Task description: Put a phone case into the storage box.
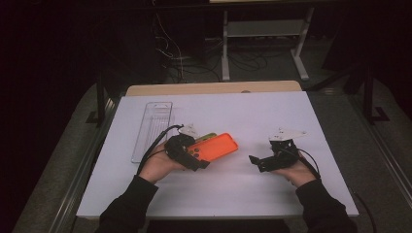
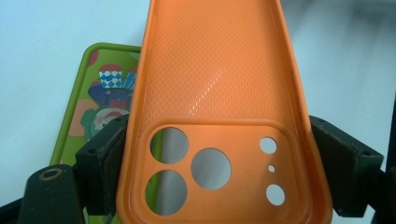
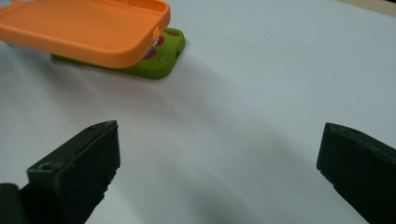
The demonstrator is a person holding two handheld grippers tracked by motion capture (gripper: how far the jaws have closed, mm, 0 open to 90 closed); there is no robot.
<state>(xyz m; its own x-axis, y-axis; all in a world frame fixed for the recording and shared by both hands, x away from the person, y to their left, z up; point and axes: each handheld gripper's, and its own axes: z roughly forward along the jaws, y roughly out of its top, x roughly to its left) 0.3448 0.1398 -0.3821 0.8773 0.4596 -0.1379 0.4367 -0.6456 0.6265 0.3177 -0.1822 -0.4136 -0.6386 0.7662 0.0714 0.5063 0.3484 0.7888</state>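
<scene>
From above we see little of the green case (image 1: 209, 136) — our left gripper view shows its cartoon print under the orange case (image 2: 219, 93). The left gripper (image 1: 192, 158) clamps the orange case by its camera end, raised over the white table (image 1: 252, 194). The right gripper (image 1: 257, 162) gapes wide — holding nothing, apart.
</scene>
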